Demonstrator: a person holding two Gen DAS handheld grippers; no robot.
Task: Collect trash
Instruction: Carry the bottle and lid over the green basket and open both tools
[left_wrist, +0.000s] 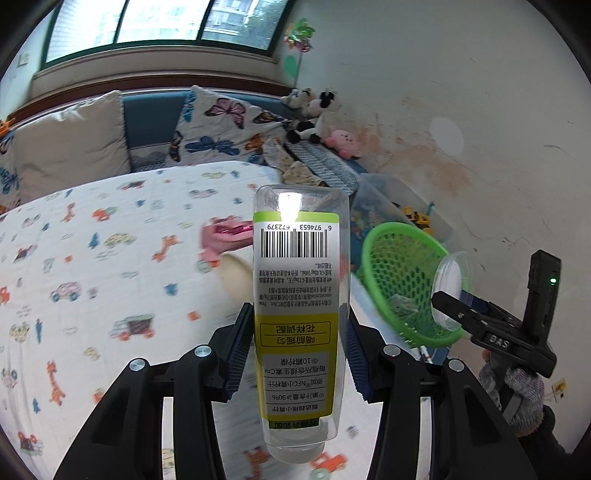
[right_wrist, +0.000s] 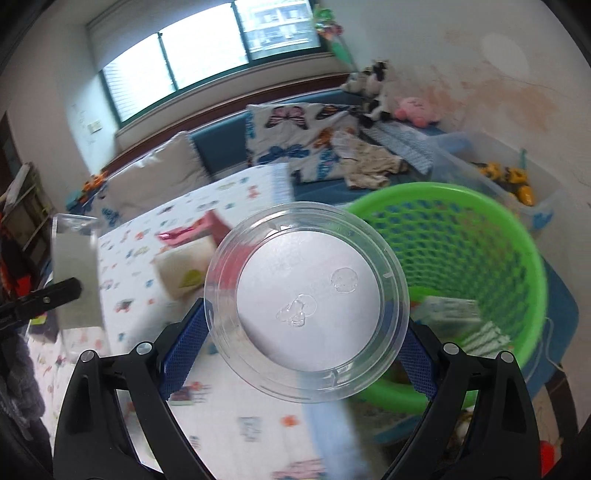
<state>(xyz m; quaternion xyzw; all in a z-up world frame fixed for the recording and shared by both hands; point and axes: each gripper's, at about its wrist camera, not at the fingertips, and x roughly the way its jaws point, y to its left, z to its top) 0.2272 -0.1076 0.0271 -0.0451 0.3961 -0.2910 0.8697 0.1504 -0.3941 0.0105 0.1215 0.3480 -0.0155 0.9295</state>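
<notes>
My left gripper is shut on a clear plastic bottle with a yellow-green label and a barcode, held bottom-up above the bed. My right gripper is shut on a clear round plastic cup, its white bottom facing the camera. The cup and the right gripper also show at the right of the left wrist view, just in front of the green mesh basket. In the right wrist view the basket lies just behind and right of the cup, with some paper scraps inside. The bottle appears blurred at the left there.
A bed with a cartoon-print sheet fills the left. A pink packet and a beige box lie on it. Pillows, plush toys and a clear toy bin line the back and the wall.
</notes>
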